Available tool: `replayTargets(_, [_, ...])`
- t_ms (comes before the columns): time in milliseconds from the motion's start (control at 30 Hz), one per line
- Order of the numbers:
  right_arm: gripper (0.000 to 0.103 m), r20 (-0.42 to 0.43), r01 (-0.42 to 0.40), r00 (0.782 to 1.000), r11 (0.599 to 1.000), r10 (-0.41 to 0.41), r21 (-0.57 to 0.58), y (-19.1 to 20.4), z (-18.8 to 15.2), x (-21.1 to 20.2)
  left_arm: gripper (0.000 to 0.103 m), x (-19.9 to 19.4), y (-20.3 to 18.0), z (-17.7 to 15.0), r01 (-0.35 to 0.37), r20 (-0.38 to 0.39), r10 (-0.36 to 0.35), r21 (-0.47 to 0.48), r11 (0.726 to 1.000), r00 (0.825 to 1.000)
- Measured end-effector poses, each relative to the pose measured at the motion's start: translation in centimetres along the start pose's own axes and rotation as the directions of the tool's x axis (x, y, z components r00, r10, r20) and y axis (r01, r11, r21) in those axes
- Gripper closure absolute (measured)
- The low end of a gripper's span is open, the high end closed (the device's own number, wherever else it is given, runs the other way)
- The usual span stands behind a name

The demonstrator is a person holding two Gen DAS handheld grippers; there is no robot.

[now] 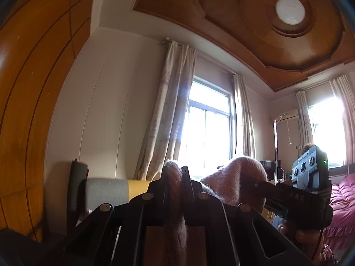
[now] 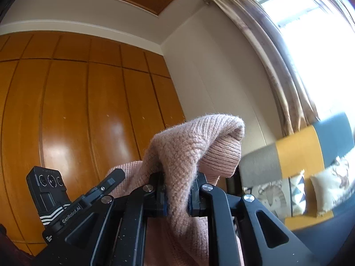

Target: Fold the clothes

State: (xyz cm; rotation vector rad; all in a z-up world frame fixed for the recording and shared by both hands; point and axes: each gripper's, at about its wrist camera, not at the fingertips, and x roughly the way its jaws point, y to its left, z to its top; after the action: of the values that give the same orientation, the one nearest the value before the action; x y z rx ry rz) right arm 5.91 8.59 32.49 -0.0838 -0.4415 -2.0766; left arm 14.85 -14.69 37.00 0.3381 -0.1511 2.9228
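L wrist view: my left hand-held gripper (image 1: 175, 173) is nearly closed, pinching a fold of the fuzzy pink knit sweater (image 1: 235, 177), held up in the air w/ the window (image 1: 208, 128) behind. The right hand-held gripper (image 1: 259, 185) grips it alongside.

R wrist view: right hand-held gripper (image 2: 177, 190) clamped on the sweater (image 2: 186, 146), cloth draped over its fingers, wooden wardrobe (image 2: 77, 110) behind.

Walls: plain white (image 1: 106, 102)
Wardrobe: glossy orange wooden doors (image 2: 88, 122)
Windows: bright, beige curtains (image 1: 164, 110)
Ceiling: wood-panelled, round white lamp (image 1: 290, 10)
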Motion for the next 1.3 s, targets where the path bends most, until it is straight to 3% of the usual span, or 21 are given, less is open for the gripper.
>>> replayTargets(200, [0.09,0.048,-0.036,0.998,0.997,0.039,-0.068,2.0,1.8,-1.5,0.094,-1.9,-1.1,2.9,0.022,0.059,-0.023,0.029,0.999,0.998])
replayTargets(400, [0.09,0.023,-0.092,0.995,0.995,0.093,-0.022,2.2,1.7,-1.5,0.094,-4.3,-2.5,5.0,0.071,0.128,-0.078,0.063,0.996,0.989])
replayTargets(467, [0.09,0.024,-0.057,0.998,0.998,0.058,-0.034,2.3,1.4,-1.3,0.094,-4.6,-3.1,4.8,0.076,0.137,-0.088,0.094,0.993,0.987])
replayTargets(533, [0.09,0.014,-0.022,1.0,0.999,0.023,-0.035,1.7,0.9,-0.9,0.094,-4.0,-3.1,3.9,0.078,0.105,-0.089,0.099,0.992,0.99])
replayTargets(600, [0.09,-0.008,0.002,1.0,1.0,-0.002,-0.002,0.4,0.1,-0.6,0.094,-2.6,-2.3,2.1,0.099,0.029,-0.101,0.046,0.994,0.995])
replayTargets(667, [0.09,-0.038,0.048,0.998,0.998,-0.047,0.028,-1.5,-1.1,-0.2,0.094,-0.8,-0.8,-0.9,0.071,-0.049,-0.07,-0.001,0.998,0.996])
replayTargets(733, [0.09,-0.079,0.11,0.991,0.993,-0.107,0.038,-3.6,-2.6,0.4,0.093,1.0,0.7,-4.1,0.029,-0.121,-0.032,-0.033,0.999,0.992])
replayTargets(800, [0.09,-0.129,0.189,0.975,0.982,-0.184,0.026,-5.9,-4.1,1.2,0.082,3.3,2.4,-8.0,-0.018,-0.222,-0.002,-0.088,0.996,0.975])
replayTargets(900, [0.09,-0.242,0.3,0.927,0.954,-0.287,0.018,-10.8,-7.6,2.5,0.082,6.8,5.3,-15.8,-0.08,-0.414,-0.011,-0.202,0.976,0.91])
replayTargets(933, [0.09,-0.288,0.339,0.903,0.941,-0.32,0.016,-12.4,-9.2,3.1,0.082,8.0,6.1,-18.8,-0.107,-0.479,-0.014,-0.224,0.969,0.878])
replayTargets(1000, [0.09,-0.384,0.405,0.847,0.914,-0.368,0.017,-15.6,-12.5,4.2,0.082,10.0,7.4,-24.9,-0.18,-0.61,-0.006,-0.243,0.953,0.792])
replayTargets(1067, [0.09,-0.485,0.455,0.783,0.89,-0.39,0.019,-18.8,-16.4,5.2,0.082,11.0,8.2,-29.9,-0.234,-0.699,-0.011,-0.254,0.939,0.715])
replayTargets(1167, [0.09,-0.618,0.522,0.67,0.853,-0.411,-0.002,-23.0,-22.7,6.4,0.082,11.8,8.7,-36.4,-0.301,-0.794,-0.009,-0.242,0.922,0.608])
replayTargets(1300, [0.089,-0.698,0.611,0.538,0.789,-0.472,-0.063,-27.2,-28.5,7.1,0.082,11.5,8.8,-41.3,-0.377,-0.859,0.056,-0.163,0.912,0.509])
